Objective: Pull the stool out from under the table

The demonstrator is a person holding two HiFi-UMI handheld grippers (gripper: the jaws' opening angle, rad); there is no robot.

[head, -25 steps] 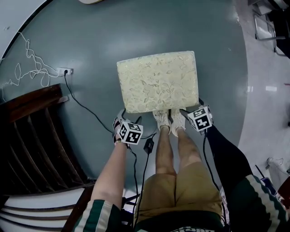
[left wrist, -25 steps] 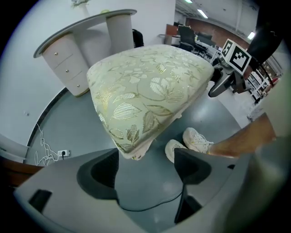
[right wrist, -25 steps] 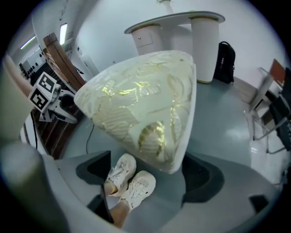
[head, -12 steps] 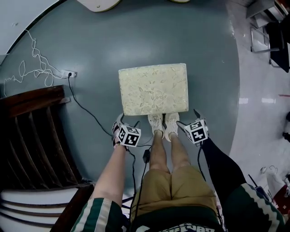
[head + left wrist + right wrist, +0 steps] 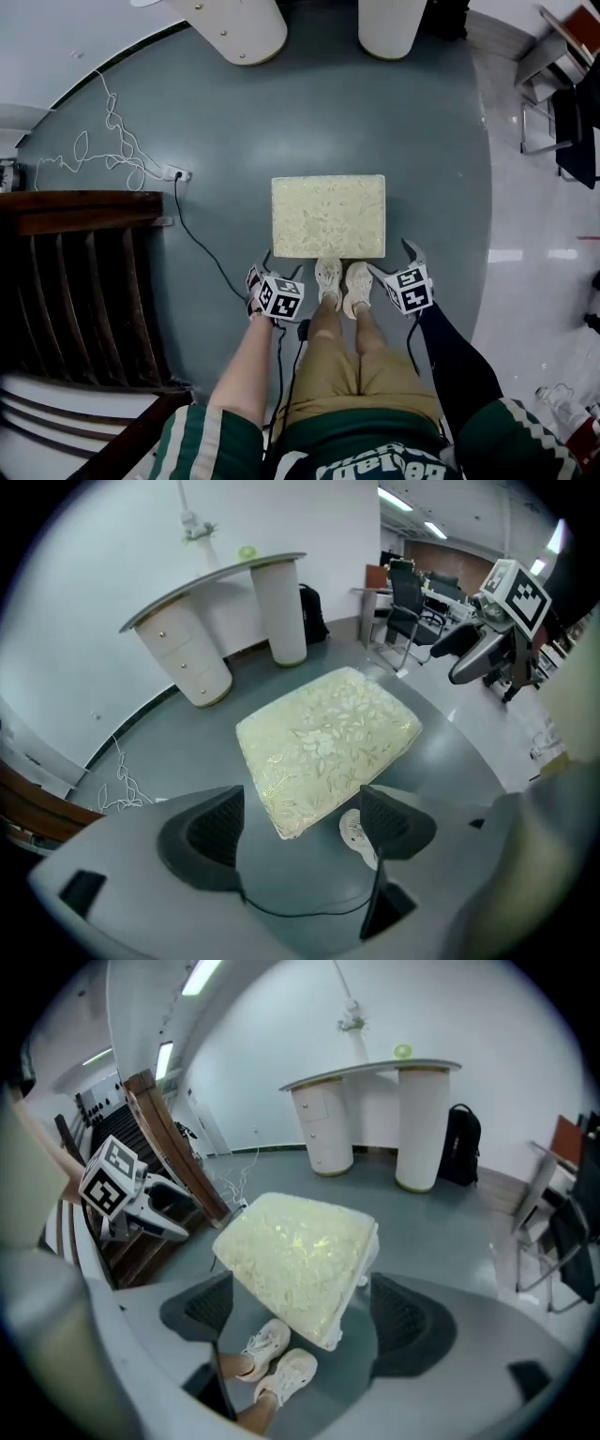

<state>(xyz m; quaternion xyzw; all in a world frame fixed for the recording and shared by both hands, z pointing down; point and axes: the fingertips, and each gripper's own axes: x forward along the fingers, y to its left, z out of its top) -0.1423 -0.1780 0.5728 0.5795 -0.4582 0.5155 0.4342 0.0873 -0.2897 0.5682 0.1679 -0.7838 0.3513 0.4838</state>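
The stool, topped by a cream floral cushion, stands on the grey-green floor, apart from the white curved table at the top of the head view. My left gripper hangs open near the stool's near left corner, well above the floor. My right gripper is open by the near right corner; its jaws have just been closing slightly with nothing between them. In the left gripper view the stool lies below and beyond the open left gripper. In the right gripper view the stool shows below the empty right gripper.
The person's white shoes stand against the stool's near edge. A dark wooden slatted structure fills the left. A black cable runs from a floor socket. Office chairs stand at the right, and a black backpack beside the table's pedestal.
Both grippers have risen, and the head view has risen too, so the stool looks smaller. The table's pedestals have come into view at the top. The stool stays in place.
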